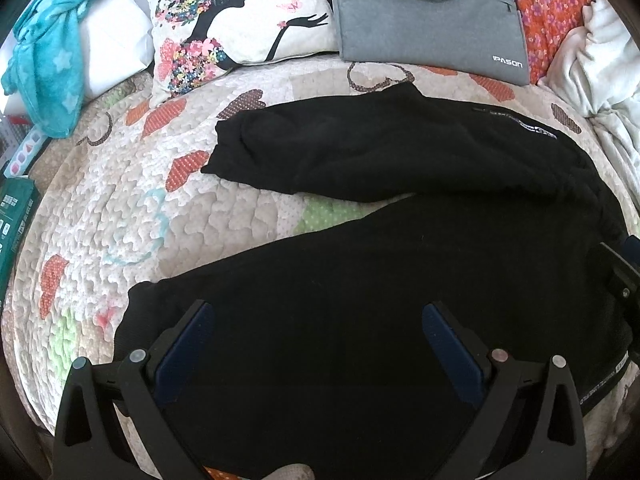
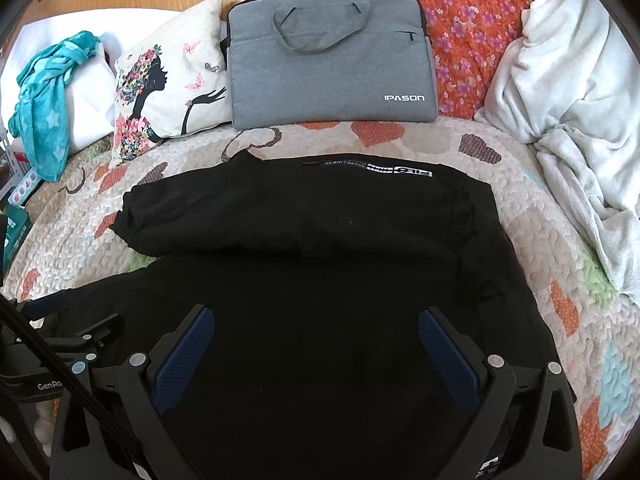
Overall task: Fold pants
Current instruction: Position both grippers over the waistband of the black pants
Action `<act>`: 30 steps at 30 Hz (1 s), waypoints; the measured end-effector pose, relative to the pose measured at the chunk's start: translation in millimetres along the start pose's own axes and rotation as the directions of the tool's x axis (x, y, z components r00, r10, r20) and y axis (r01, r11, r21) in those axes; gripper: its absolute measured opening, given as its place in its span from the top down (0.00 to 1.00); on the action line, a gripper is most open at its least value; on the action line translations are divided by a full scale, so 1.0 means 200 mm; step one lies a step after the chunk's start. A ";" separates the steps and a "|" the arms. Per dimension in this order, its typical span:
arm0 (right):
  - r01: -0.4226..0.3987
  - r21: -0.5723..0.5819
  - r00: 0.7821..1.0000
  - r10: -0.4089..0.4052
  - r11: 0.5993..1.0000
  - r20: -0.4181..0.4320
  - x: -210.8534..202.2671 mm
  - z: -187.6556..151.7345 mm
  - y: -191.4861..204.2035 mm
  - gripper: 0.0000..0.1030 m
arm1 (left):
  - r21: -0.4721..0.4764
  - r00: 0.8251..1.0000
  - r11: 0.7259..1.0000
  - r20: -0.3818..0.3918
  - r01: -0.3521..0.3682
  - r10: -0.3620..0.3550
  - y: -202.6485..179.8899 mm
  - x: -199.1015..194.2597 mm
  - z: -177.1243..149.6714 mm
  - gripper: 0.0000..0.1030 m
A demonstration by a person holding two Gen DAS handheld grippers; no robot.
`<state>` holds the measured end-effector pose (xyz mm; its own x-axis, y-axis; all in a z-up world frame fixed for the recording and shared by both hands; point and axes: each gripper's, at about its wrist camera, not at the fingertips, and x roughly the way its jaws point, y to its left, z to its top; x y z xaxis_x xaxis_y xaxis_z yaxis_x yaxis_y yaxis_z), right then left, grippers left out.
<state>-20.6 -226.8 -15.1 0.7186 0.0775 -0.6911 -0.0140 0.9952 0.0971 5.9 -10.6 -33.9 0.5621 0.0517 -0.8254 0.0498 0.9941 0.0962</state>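
Pants: black pants (image 1: 400, 248) (image 2: 320, 240) lie flat on the quilted bed cover (image 1: 120, 208) (image 2: 560, 264), near its middle, in front of both claws.
Long axis: runs left to right across both views; the waistband end with its white-lettered label (image 1: 536, 130) (image 2: 400, 169) is toward the right, the cuffs toward the left.
Legs: the far leg ends at a cuff (image 1: 224, 152) (image 2: 128, 216); the near leg lies apart from it on the left, a wedge of quilt showing between them.
Left claw: left claw (image 1: 316, 344) spread wide, blue pads over the near leg, nothing between them.
Right claw: right claw (image 2: 316, 344) spread wide above the seat area, also gripping nothing.
Behind: grey laptop bag (image 1: 428, 20) (image 2: 332, 64), printed cushion (image 1: 236, 20) (image 2: 168, 80), teal towel (image 1: 48, 56) (image 2: 48, 100), white blanket (image 1: 600, 64) (image 2: 580, 80).
Hidden: the near edge of the pants is cut off by the claw bodies; folds in the black cloth are hard to make out; whether the pads touch the fabric cannot be told.
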 end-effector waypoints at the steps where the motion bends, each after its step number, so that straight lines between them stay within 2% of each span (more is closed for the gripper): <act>1: 0.000 -0.001 1.000 0.000 1.000 -0.001 0.00 0.00 0.00 0.00 | 0.001 1.000 1.000 -0.003 0.001 -0.001 0.00 0.00 0.00 0.00; 11: -0.005 0.007 1.000 0.005 1.000 -0.018 0.01 -0.01 0.00 0.00 | 0.030 0.996 0.999 -0.085 -0.030 0.032 -0.03 0.09 -0.02 0.00; 18: -0.008 0.018 1.000 0.008 1.000 -0.020 0.01 0.00 -0.01 0.00 | 0.047 0.996 0.998 -0.079 -0.043 0.046 -0.04 0.10 -0.05 0.00; 30: 0.014 0.029 1.000 -0.013 0.999 -0.003 -0.02 0.01 -0.03 0.00 | 0.076 0.999 0.997 -0.029 -0.014 0.016 -0.04 0.09 -0.11 0.00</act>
<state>-22.5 -233.2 -10.6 0.7169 0.0643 -0.6942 0.0157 0.9940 0.1083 -3.0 -16.5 -61.8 0.5388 0.0701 -0.8395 0.1046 0.9833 0.1492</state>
